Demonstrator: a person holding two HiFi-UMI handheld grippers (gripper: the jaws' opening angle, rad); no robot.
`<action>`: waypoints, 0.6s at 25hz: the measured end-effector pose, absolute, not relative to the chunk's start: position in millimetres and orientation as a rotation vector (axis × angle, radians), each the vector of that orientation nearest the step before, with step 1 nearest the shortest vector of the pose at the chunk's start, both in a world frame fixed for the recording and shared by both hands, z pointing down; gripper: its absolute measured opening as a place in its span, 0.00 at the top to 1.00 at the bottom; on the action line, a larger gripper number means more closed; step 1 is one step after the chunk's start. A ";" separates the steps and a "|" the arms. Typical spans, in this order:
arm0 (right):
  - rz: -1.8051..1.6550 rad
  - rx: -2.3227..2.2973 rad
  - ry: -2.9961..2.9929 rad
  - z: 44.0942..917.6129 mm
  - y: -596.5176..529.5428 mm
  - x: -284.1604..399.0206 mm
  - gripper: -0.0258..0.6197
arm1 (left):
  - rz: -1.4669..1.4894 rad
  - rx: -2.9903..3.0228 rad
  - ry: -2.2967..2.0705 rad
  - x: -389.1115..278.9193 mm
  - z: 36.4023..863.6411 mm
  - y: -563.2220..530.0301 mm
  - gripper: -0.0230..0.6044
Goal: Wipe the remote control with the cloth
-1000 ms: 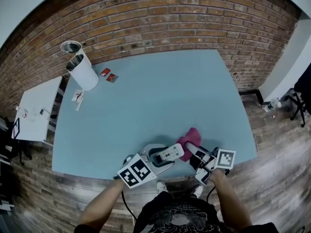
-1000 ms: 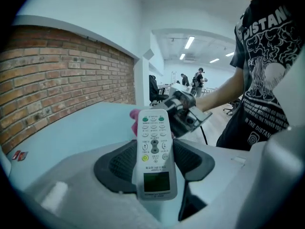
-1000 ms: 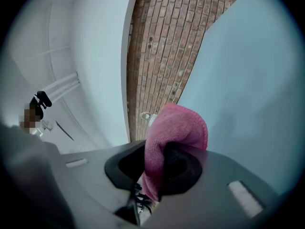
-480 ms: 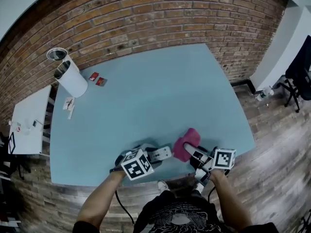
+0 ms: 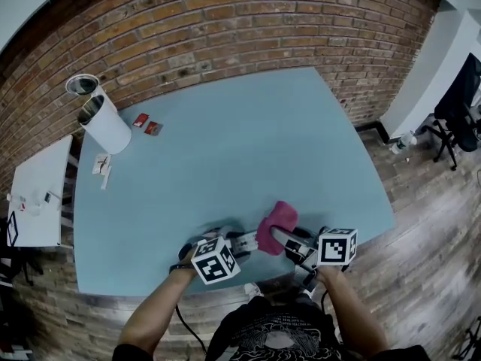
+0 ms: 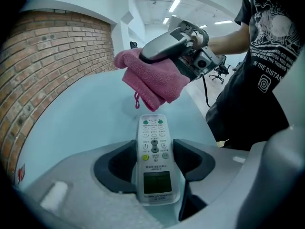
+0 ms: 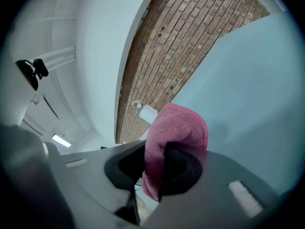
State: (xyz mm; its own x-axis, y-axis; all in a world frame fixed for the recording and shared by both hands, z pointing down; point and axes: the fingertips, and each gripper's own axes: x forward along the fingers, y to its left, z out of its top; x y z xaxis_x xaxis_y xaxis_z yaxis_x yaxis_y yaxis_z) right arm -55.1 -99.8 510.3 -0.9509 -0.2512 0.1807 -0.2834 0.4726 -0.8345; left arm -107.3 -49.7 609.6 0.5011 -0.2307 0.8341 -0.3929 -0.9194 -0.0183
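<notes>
A white remote control (image 6: 154, 156) with a small screen and buttons is clamped between the jaws of my left gripper (image 6: 153, 162), pointing toward the right gripper; in the head view the remote control (image 5: 242, 241) shows near the table's front edge. My right gripper (image 7: 159, 168) is shut on a folded pink cloth (image 7: 175, 132). In the left gripper view the cloth (image 6: 152, 81) hangs just above and beyond the remote's tip, apart from it. The head view shows the cloth (image 5: 274, 222) right of my left gripper (image 5: 234, 244), held by my right gripper (image 5: 279, 239).
The light blue table (image 5: 225, 149) ends against a brick wall (image 5: 225, 28). A white cylinder container (image 5: 105, 122) stands at the far left, with small red packets (image 5: 146, 123) and paper scraps (image 5: 101, 165) nearby. A white side table (image 5: 34, 201) stands at left.
Both grippers shifted left along the front edge. The cloth has closed in on the remote's tip, and the remote is more hidden under the left gripper in the head view.
</notes>
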 end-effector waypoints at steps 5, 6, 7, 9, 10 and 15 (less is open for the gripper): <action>1.493 0.430 -2.654 506.6 -93.1 -84.8 0.89 | 1.376 2.586 -0.552 -124.0 605.0 -41.0 0.56; 1.491 0.422 -2.649 507.4 -91.7 -89.2 0.89 | 1.352 2.589 -0.563 -126.3 602.6 -40.0 0.56; 1.488 0.415 -2.643 508.4 -90.5 -93.7 0.89 | 1.326 2.592 -0.575 -128.7 599.7 -39.5 0.56; 1.471 0.406 -2.629 510.4 -89.3 -103.1 0.89 | 1.291 2.593 -0.598 -135.1 594.5 -39.7 0.56; 1.459 0.402 -2.621 511.0 -88.6 -108.5 0.89 | 1.290 2.591 -0.604 -139.4 593.5 -39.2 0.56; 1.427 0.290 -2.582 511.4 -72.5 -147.1 0.89 | 1.357 2.558 -0.577 -159.4 600.0 -26.1 0.56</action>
